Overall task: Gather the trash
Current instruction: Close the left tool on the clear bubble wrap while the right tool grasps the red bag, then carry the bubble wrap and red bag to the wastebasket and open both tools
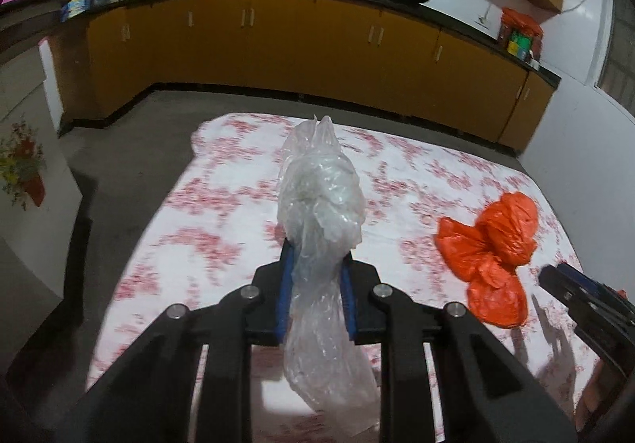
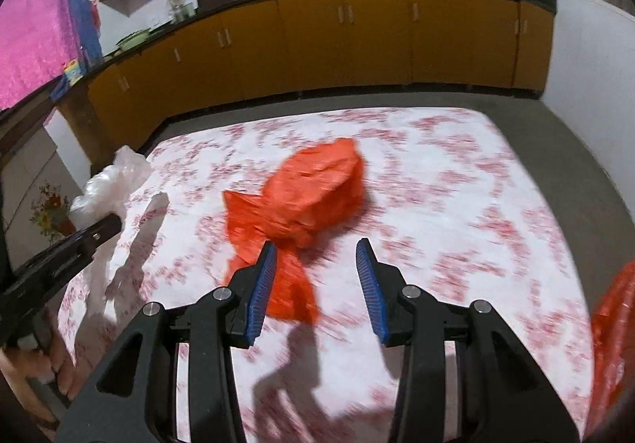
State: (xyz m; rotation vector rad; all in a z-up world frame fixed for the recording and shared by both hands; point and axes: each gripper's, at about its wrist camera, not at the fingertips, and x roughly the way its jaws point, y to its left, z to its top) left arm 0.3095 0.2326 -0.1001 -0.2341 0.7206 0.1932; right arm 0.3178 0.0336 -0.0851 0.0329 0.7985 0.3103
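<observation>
A crumpled clear plastic bag is pinched between the blue pads of my left gripper, which is shut on it and holds it above the flower-patterned tablecloth. The bag's tail hangs down behind the jaws. A knotted orange plastic bag lies on the cloth. My right gripper is open just in front of it, its left pad over the bag's loose tail and nothing pressed between the pads. The orange bag and the right gripper also show at the right of the left wrist view.
The table is ringed by grey floor. Yellow cabinets with a dark counter carrying woks and jars run along the back. A flower pot stands at the left. More orange plastic sits at the right edge.
</observation>
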